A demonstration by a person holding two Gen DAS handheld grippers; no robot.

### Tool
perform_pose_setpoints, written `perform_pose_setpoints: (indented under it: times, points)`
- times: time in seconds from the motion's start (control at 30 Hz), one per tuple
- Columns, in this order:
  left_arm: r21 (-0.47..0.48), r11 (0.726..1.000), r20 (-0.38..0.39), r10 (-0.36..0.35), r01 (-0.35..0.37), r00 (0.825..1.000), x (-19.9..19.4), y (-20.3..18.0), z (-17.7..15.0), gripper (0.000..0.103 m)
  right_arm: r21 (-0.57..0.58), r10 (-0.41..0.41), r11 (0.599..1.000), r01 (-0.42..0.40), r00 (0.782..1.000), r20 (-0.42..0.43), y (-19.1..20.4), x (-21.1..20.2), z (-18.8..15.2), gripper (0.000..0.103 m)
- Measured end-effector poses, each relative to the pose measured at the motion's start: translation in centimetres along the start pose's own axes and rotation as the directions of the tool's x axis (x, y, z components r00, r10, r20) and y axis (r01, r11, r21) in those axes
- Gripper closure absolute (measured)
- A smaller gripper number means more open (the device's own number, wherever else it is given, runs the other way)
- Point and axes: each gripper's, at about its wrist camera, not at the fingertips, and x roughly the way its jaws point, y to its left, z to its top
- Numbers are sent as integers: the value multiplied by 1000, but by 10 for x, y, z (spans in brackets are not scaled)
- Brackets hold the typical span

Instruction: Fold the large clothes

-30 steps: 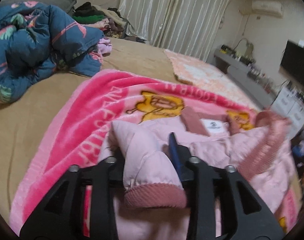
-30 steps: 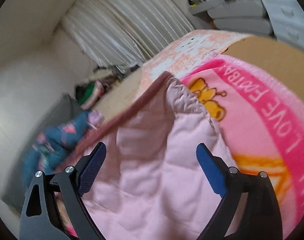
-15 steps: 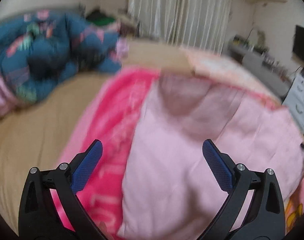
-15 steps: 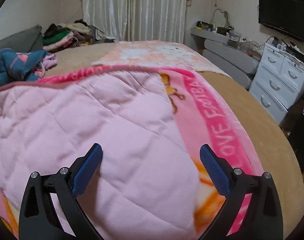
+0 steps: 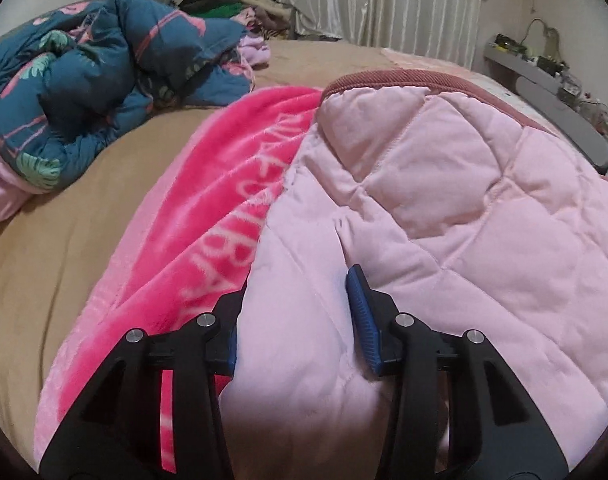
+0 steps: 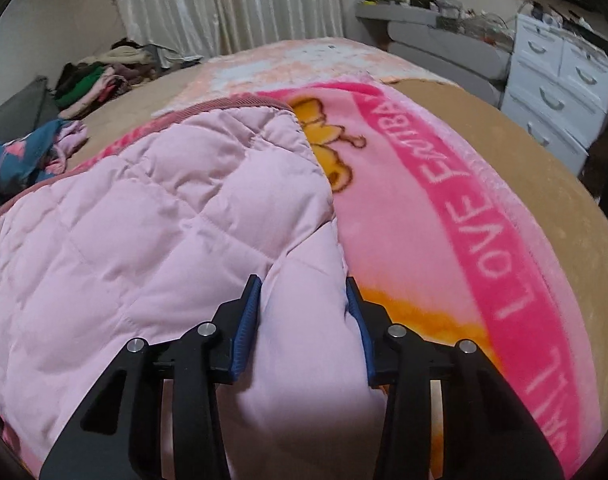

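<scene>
**Both claws closing on the near edge of the pink jacket**

Far left in my left wrist view, a blue floral duvet (image 5: 76, 92) is bunched on the tan bed (image 5: 64, 260), well apart from the work. Next comes the bright pink blanket (image 5: 224, 184), and spread on top of it the quilted pink jacket (image 5: 443, 184), its ribbed hem (image 5: 383, 78) at the far side.

My left gripper (image 5: 300, 320) has a thick bulge of the jacket's near edge between its blue pads, and the jaws are closing on it; the fabric already puckers against the right pad (image 5: 361, 320). I judge I should take all the layers here, not just the shell.

In the right wrist view the jacket (image 6: 144, 240) lies left of centre, with the blanket's lettered border (image 6: 483, 216) running off to the right. My right gripper (image 6: 304, 320) is likewise closing on a fold at the jacket's right near edge, cloth filling the gap.

To do this fold well, I would let both claws clench fully before lifting, keep the blanket out of either bite, then raise both corners evenly so the edge stays straight.
</scene>
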Motion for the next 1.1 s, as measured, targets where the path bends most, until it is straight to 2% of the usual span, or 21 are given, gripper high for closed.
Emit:
perform_pose_setpoints:
  times: [0.13, 0.2, 0.27, 0.33, 0.37, 0.43, 0.53, 0.67, 0.73, 0.83, 0.93, 1.0, 1.1]
  points:
    - [13, 1000, -2, 16, -16, 1000, 5, -2, 4, 66, -6, -13, 1000, 13, 1000, -15, 0, 6, 0, 62]
    - [-3, 1000, -13, 3, -3, 1000, 0, 2, 4, 63, 42, 17, 999, -16, 1000, -14, -9, -3, 0, 57]
    - [-53, 998, -20, -36, 35, 999, -19, 13, 0, 47, 119, 89, 989, -89, 996, 9, -23, -20, -2, 35]
    - [-81, 995, -6, -67, 66, 998, -34, 22, -4, 37, 165, 143, 975, -150, 988, 55, -36, -42, -7, 19]
    - [-90, 993, -1, -74, 74, 997, -43, 25, -8, 34, 183, 169, 966, -181, 983, 79, -44, -57, -14, 14]
    - [-115, 988, 0, -101, 100, 995, -60, 30, -18, 29, 207, 202, 954, -217, 975, 91, -55, -75, -23, 10]
    - [-139, 984, -10, -115, 113, 993, -75, 36, -34, 22, 229, 234, 942, -247, 969, 82, -67, -92, -37, 7]
    - [-171, 982, -39, -88, 80, 995, -78, 49, -55, 19, 242, 254, 937, -254, 967, 32, -78, -103, -63, 5]
    - [-233, 966, -61, -130, 113, 990, -77, 59, -65, 17, 269, 286, 922, -279, 958, 13, -82, -104, -74, 5]
    - [-310, 932, -99, -228, 188, 968, -71, 65, -75, 15, 334, 348, 886, -323, 937, -17, -89, -94, -88, 5]
    - [-403, 877, -159, -349, 262, 923, -54, 64, -83, 11, 412, 420, 831, -373, 907, -26, -93, -81, -95, 5]
    - [-412, 873, -166, -353, 260, 921, -46, 61, -84, 9, 458, 462, 794, -401, 886, -25, -93, -73, -97, 5]
    - [-431, 864, -170, -362, 261, 917, -38, 61, -83, 8, 474, 489, 774, -419, 872, -27, -89, -63, -95, 6]
